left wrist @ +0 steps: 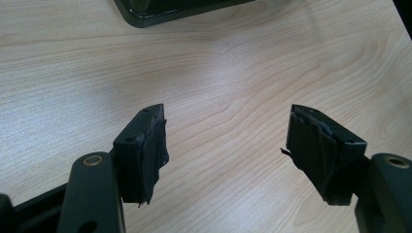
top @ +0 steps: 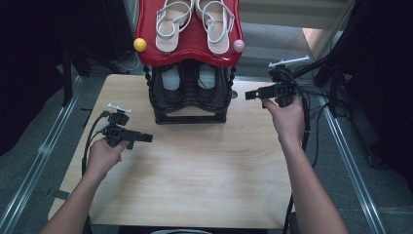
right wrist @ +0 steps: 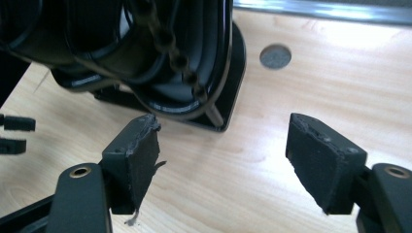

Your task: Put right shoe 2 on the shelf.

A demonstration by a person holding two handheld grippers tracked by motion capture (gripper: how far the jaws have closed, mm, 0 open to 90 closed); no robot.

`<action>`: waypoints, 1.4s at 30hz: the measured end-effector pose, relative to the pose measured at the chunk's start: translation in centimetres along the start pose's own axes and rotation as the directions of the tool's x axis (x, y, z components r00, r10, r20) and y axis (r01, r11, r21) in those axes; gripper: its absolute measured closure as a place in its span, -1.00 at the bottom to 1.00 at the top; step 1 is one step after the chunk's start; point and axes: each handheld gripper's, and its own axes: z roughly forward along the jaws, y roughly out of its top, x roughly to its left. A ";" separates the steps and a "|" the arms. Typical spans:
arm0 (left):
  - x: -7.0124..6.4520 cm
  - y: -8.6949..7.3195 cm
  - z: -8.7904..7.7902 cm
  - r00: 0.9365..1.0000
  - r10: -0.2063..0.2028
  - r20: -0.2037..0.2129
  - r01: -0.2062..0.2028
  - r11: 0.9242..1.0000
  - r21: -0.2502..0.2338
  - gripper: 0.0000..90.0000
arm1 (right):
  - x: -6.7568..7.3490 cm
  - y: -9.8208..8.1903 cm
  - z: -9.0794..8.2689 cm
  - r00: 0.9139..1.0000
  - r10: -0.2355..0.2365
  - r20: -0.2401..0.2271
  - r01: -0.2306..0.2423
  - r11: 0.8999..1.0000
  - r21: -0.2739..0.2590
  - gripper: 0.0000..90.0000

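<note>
High view: left gripper point(top: 146, 138) and right gripper point(top: 249, 94), fingers spread, pinching nothing, flank a black two-tier shoe rack point(top: 191, 95) at the desk's point(top: 195, 170) far middle. Red top shelf point(top: 146, 29) carries white sandals point(top: 192, 22). Rack likely stiff, light, top-heavy; take by side posts. Dark shoes point(top: 190, 83) on lower tier hard to make out.
</note>
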 end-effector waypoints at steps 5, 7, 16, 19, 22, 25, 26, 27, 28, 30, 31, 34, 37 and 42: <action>0.1 0.0 0.0 1.000 0.001 -0.002 -0.001 1.000 0.001 -0.30 | -0.6 -2.2 1.0 1.000 0.010 -0.018 -0.010 1.000 -0.003 -0.35; 0.2 0.1 0.0 1.000 0.003 -0.003 -0.003 1.000 0.001 -0.30 | -0.6 -2.9 1.5 1.000 0.007 -0.013 -0.007 1.000 0.005 -0.35; 0.4 0.1 0.1 1.000 0.001 -0.006 -0.001 1.000 0.004 -0.30 | -0.5 -5.8 3.2 1.000 -0.007 -0.029 0.007 1.000 0.013 -0.34; 0.4 0.1 0.2 1.000 0.005 -0.008 -0.005 1.000 0.006 -0.30 | -0.6 -6.6 3.9 0.999 -0.011 -0.032 0.012 1.000 0.016 -0.33; 0.5 0.1 0.3 1.000 0.002 -0.008 -0.002 1.000 0.008 -0.30 | -0.8 -7.4 4.4 0.999 -0.008 -0.038 0.009 1.000 0.018 -0.32; 0.6 0.1 0.3 1.000 0.000 -0.009 0.000 1.000 0.005 -0.30 | -0.9 -8.1 4.9 0.999 -0.002 -0.042 0.003 1.000 0.025 -0.32; 0.6 0.1 0.3 1.000 0.000 -0.009 0.000 1.000 0.005 -0.31 | -0.9 -8.4 5.1 0.999 -0.001 -0.045 0.002 1.000 0.029 -0.32; 0.6 0.1 0.3 1.000 0.002 -0.011 -0.002 1.000 0.005 -0.31 | -0.9 -8.4 5.1 0.999 -0.001 -0.045 0.002 1.000 0.029 -0.32; 0.6 0.1 0.3 1.000 0.003 -0.010 -0.003 1.000 0.006 -0.31 | -0.9 -8.9 5.5 0.999 -0.004 -0.047 0.006 0.999 0.033 -0.31; 0.6 0.1 0.4 1.000 0.006 -0.012 -0.006 1.000 0.005 -0.31 | -0.8 -9.3 5.8 0.999 -0.007 -0.047 0.009 0.999 0.035 -0.31; 0.6 0.1 0.5 1.000 0.007 -0.012 -0.007 1.000 0.007 -0.31 | -0.8 -9.5 5.9 0.999 -0.008 -0.053 0.010 0.999 0.035 -0.31; 0.6 0.1 0.6 1.000 0.009 -0.011 -0.009 1.000 0.011 -0.31 | -0.8 -10.0 6.2 0.999 -0.006 -0.054 0.008 0.999 0.034 -0.31; 0.6 0.1 0.7 1.000 0.013 -0.014 -0.012 1.000 0.011 -0.31 | -0.7 -10.4 6.6 0.998 -0.009 -0.065 0.012 0.999 0.038 -0.31; 0.6 0.1 0.9 1.000 0.021 -0.019 -0.021 1.000 0.018 -0.31 | -0.4 -11.1 7.3 0.997 -0.013 -0.071 0.016 0.999 0.050 -0.30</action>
